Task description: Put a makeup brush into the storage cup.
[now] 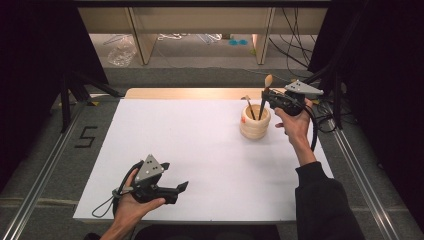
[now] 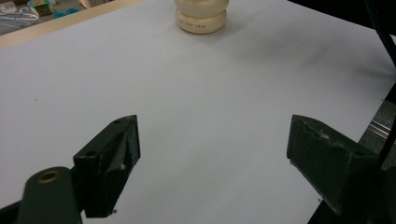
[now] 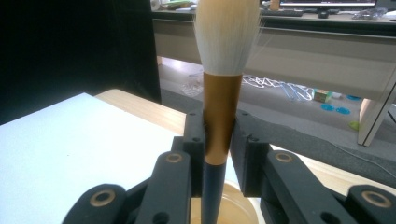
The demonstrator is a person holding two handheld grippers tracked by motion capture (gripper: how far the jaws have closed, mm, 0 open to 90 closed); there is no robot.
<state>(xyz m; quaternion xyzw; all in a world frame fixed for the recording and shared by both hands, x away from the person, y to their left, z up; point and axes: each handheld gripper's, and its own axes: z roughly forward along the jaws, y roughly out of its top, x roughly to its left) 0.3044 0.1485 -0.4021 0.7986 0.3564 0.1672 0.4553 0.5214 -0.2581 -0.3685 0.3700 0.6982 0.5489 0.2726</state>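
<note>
A cream ridged pot (image 1: pixel 255 122) stands on the white table top (image 1: pixel 200 150) toward the back right; its base (image 2: pixel 201 18) appears at the top of the left gripper view. My right gripper (image 1: pixel 266 95) is shut on a large brush (image 3: pixel 219 121) just above the pot's mouth (image 3: pixel 233 205). The brush stands upright, white bristles up, gold ferrule between the pads, dark handle going down into the pot. A second brush (image 1: pixel 248 106) leans inside the pot. My left gripper (image 1: pixel 175 177) hovers low near the front left edge, open and empty, its fingers (image 2: pixel 112 158) wide apart.
A wooden table edge (image 1: pixel 190 93) runs behind the white sheet. Beyond it are shelving legs, a plastic bag (image 1: pixel 121 52) and cables on the floor. Black curtains flank both sides. A "5" mark (image 1: pixel 86 136) is on the floor at left.
</note>
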